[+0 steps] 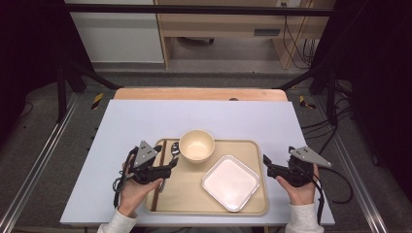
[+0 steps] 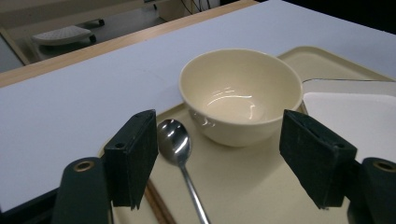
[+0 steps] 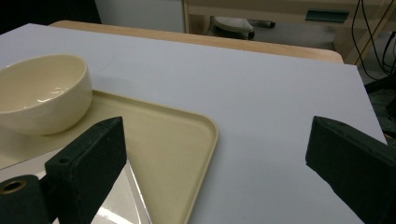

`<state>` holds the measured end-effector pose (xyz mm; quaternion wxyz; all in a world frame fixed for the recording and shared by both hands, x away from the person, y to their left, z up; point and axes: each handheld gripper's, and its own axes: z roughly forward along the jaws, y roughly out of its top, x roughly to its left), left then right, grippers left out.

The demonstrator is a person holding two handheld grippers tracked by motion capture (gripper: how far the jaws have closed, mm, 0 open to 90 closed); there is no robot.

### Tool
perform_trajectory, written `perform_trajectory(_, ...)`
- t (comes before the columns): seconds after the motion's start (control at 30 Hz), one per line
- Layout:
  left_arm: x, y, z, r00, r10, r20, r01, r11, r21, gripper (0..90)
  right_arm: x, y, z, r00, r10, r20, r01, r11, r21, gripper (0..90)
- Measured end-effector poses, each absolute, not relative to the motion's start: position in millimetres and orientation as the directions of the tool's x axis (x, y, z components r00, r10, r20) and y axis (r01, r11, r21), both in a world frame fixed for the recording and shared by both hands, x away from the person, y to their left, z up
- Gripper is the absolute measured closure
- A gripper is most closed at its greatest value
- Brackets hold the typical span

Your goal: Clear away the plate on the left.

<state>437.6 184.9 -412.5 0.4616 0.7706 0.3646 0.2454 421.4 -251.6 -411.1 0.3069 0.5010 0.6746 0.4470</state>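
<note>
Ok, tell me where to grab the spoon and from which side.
Grip the spoon by its thin handle, just behind the bowl end, coming straight down from above with the left gripper. It lies flat on the tray, so only its narrow sides offer purchase. The jaws should close across the handle. The bowl and the chopsticks flank it closely, so probably stay low on the handle.

We saw bare white table (image 1: 145, 116) beyond tray (image 1: 252, 145), open for passage. On tray, bowl (image 1: 197, 144) blocked far middle, square plate (image 1: 230, 182) right half. Spoon (image 2: 174, 140) and chopsticks (image 1: 159, 170) lay along left edge; bare strip near front.
</note>
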Motion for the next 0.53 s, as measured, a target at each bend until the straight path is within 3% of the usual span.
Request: perform_trajectory(0.53,441,219,-420,0.551,0.834,0.02,0.364,-0.261,0.894,27.4,423,-250,-415,-0.314,0.949,0.023,0.409,0.114,0.905,5.5)
